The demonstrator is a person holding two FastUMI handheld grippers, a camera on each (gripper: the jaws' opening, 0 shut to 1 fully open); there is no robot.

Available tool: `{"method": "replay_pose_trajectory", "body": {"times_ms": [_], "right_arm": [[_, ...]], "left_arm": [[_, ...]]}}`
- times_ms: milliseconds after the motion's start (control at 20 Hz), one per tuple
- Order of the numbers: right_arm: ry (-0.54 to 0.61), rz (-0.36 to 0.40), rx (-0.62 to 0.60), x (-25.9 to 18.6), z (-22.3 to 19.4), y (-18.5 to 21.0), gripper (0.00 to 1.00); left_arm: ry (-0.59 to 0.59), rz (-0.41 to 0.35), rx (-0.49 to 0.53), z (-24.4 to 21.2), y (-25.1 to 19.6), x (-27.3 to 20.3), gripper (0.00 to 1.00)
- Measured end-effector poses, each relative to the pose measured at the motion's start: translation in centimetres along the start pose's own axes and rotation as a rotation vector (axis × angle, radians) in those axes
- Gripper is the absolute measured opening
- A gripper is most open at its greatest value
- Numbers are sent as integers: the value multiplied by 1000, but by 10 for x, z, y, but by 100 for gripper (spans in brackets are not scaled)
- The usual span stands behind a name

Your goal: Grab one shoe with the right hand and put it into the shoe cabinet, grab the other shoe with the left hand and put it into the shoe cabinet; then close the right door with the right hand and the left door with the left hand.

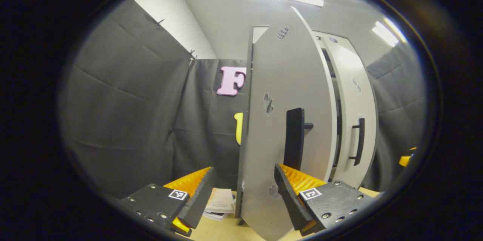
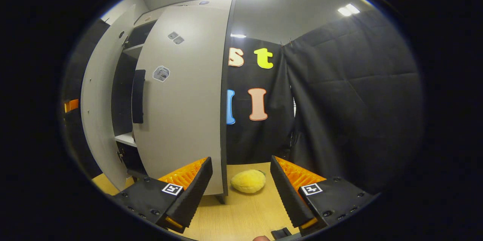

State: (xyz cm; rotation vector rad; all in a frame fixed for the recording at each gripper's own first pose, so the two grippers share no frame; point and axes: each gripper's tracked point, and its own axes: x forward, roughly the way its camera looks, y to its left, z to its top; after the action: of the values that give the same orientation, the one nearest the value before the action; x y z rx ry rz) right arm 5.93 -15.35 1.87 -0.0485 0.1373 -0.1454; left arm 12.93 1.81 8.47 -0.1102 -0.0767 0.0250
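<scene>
The shoe cabinet's left door [image 1: 286, 94] stands partly open right before my left gripper [image 1: 241, 199]. Its lower edge lies between my open fingers, close to the right-hand one [image 1: 288, 195]. The door's black handle [image 1: 294, 139] is just above that finger. Beyond a dark gap, the right door [image 1: 354, 94] and its handle [image 1: 360, 141] look almost shut. In the right gripper view the right door [image 2: 181, 94] with its handle [image 2: 138, 95] is nearly closed, and the left door [image 2: 98, 101] hangs ajar. Shelves [image 2: 126, 139] show in the gap. My right gripper [image 2: 241, 192] is open and holds nothing.
A yellow plush fruit [image 2: 248, 181] lies on the wooden table [image 2: 241, 218] between my right fingers, beside the cabinet's corner. A stack of papers [image 1: 220, 203] rests on the table by the cabinet's foot. Black cloth walls close the booth on all sides.
</scene>
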Motion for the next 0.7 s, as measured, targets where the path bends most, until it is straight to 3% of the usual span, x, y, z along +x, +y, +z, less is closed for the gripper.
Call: {"method": "replay_pose_trajectory", "body": {"times_ms": [50, 200, 300, 350, 450, 500, 550, 600, 700], "right_arm": [[4, -4, 2, -2, -1, -3, 98], [11, -17, 4, -9, -3, -14, 96], [20, -23, 7, -13, -7, -20, 98], [25, -21, 12, -15, -9, -21, 98], [33, -18, 17, -18, -12, -22, 98], [34, -15, 17, -19, -12, -21, 98], [34, -12, 15, -19, -12, -20, 96], [34, -6, 14, -19, -12, -18, 97], [33, 7, 13, -18, -10, -14, 98]], "left_arm": [[1, -10, 8, -1, -10, 5, 91], [-3, -38, 38, -5, -43, 21, 91], [-4, -50, 41, -6, -59, 31, 91], [0, -51, 39, -8, -66, 35, 96], [4, -55, 38, -9, -74, 39, 91], [2, -55, 40, -10, -74, 39, 96], [2, -56, 39, -10, -75, 38, 91], [1, -56, 38, -10, -76, 38, 96], [7, -60, 37, -12, -78, 39, 96]]}}
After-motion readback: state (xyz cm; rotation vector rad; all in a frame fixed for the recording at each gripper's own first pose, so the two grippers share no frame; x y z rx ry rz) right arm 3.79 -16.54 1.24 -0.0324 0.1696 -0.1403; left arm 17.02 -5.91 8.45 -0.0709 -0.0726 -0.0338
